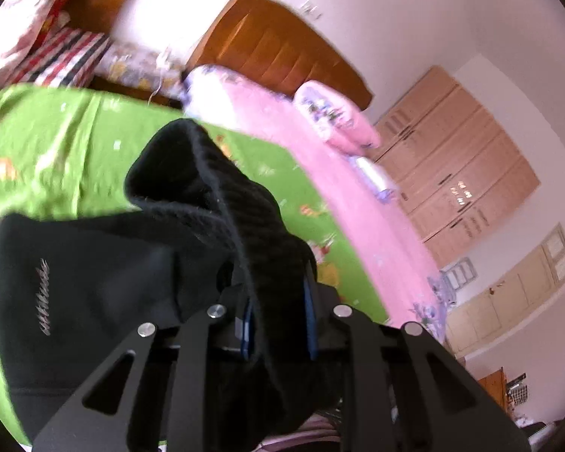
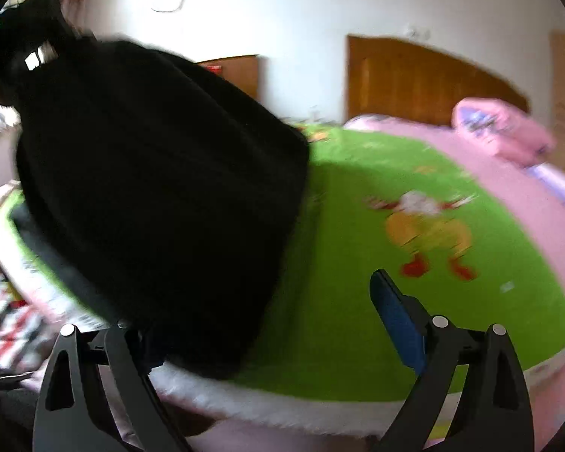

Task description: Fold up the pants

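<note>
The black pants [image 1: 94,282] hang over the green bed sheet [image 1: 56,143]. My left gripper [image 1: 278,324] is shut on their ribbed waistband [image 1: 222,196], which bunches up between the blue pads. In the right wrist view the pants [image 2: 162,196] hang as a large dark mass at the left, held from above. My right gripper [image 2: 267,316] is open, its right blue pad [image 2: 399,324] bare; the cloth covers the left finger. The green sheet [image 2: 395,188] lies below.
A pink blanket [image 1: 320,173] and pink pillow [image 1: 339,120] lie along the bed's far side by a wooden headboard [image 1: 282,45]. Striped and red bedding [image 1: 56,52] is piled at the far left. Wardrobes [image 1: 459,158] stand along the wall.
</note>
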The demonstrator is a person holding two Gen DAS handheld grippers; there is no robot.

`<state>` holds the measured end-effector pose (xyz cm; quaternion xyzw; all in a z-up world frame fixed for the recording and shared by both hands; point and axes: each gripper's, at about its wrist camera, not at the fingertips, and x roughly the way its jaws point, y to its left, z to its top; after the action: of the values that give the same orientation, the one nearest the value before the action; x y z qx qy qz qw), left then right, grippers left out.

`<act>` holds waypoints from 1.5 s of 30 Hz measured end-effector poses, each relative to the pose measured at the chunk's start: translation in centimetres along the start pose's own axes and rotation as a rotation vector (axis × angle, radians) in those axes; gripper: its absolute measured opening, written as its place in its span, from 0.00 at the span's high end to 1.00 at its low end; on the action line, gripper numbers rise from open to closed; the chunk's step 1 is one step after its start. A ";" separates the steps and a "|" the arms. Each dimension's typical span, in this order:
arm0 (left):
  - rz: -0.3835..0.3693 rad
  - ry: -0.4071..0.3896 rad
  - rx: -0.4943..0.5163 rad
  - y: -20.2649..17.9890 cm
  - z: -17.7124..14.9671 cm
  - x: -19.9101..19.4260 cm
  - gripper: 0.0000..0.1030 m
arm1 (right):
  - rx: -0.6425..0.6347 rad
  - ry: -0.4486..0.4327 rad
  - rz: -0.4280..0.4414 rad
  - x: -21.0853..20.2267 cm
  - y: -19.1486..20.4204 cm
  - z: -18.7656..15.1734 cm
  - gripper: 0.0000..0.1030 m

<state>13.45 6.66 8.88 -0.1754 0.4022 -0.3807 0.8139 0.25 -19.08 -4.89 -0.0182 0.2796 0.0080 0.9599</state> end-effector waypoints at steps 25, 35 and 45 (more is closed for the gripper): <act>0.168 -0.094 -0.304 15.7 -8.3 -5.0 0.78 | -0.169 0.005 0.010 1.2 3.5 -0.1 0.05; 0.192 -0.131 -0.299 15.4 -8.7 -5.5 0.78 | -0.113 0.058 0.091 1.6 2.5 -0.4 0.05; 0.190 -0.122 -0.294 15.8 -9.5 -6.2 0.58 | -0.163 0.079 0.173 0.4 2.6 -0.4 0.05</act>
<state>11.14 21.84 -3.04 -0.2764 0.4182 -0.2281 0.8347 0.34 -16.48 -5.53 -0.0722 0.3162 0.1128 0.9392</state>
